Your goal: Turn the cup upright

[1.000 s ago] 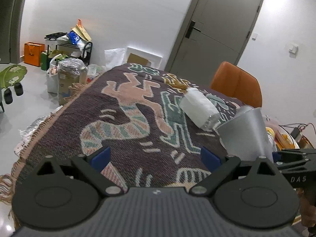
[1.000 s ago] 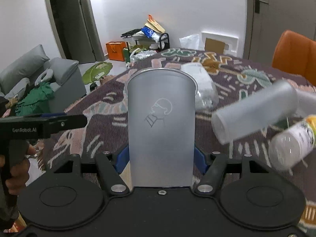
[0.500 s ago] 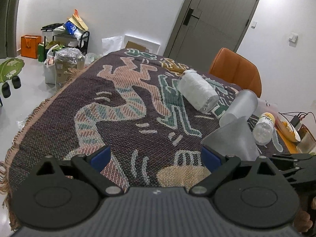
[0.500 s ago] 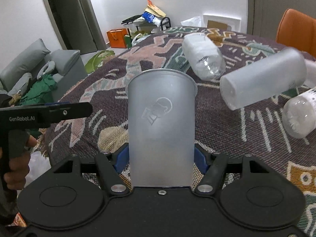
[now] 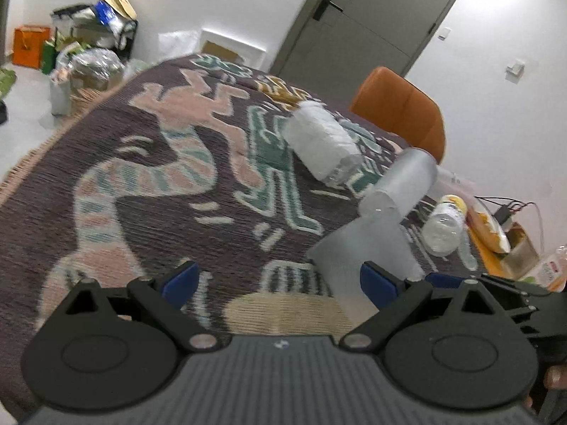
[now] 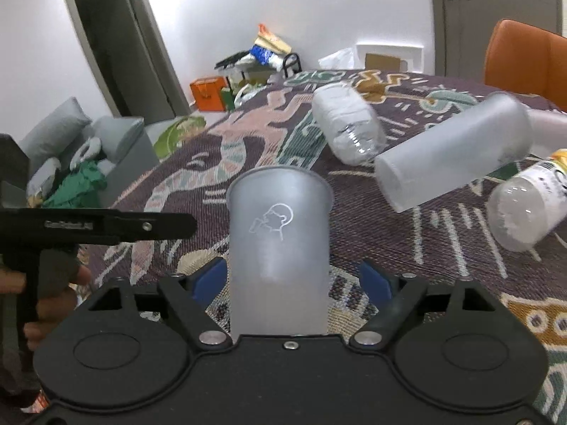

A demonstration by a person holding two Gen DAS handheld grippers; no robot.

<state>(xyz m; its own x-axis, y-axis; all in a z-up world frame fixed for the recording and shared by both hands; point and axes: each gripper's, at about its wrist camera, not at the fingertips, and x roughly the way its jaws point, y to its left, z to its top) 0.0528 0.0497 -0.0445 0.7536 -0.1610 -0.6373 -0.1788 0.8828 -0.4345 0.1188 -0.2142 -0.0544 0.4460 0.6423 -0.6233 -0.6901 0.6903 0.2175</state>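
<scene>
A frosted grey cup (image 6: 278,244) with a white drinking-figure logo stands upright, rim up, on the patterned cloth between the fingers of my right gripper (image 6: 292,278). The jaws stand apart from the cup's sides, a gap on each side. In the left wrist view the same cup (image 5: 365,248) sits at the right, by the right blue pad. My left gripper (image 5: 280,278) is open and empty above the cloth. It also shows in the right wrist view (image 6: 106,225) at the left, held by a hand.
A second frosted cup (image 6: 453,163) lies on its side behind. A clear bottle stuffed white (image 6: 349,127) and a yellow-capped bottle (image 6: 528,209) also lie on the cloth (image 6: 212,163). An orange chair (image 5: 400,113) stands beyond the table. Plates and cables (image 5: 496,219) sit far right.
My right gripper has lowered the cup onto the cloth and opened off it. The left gripper has drifted slightly; its view is blurred.
</scene>
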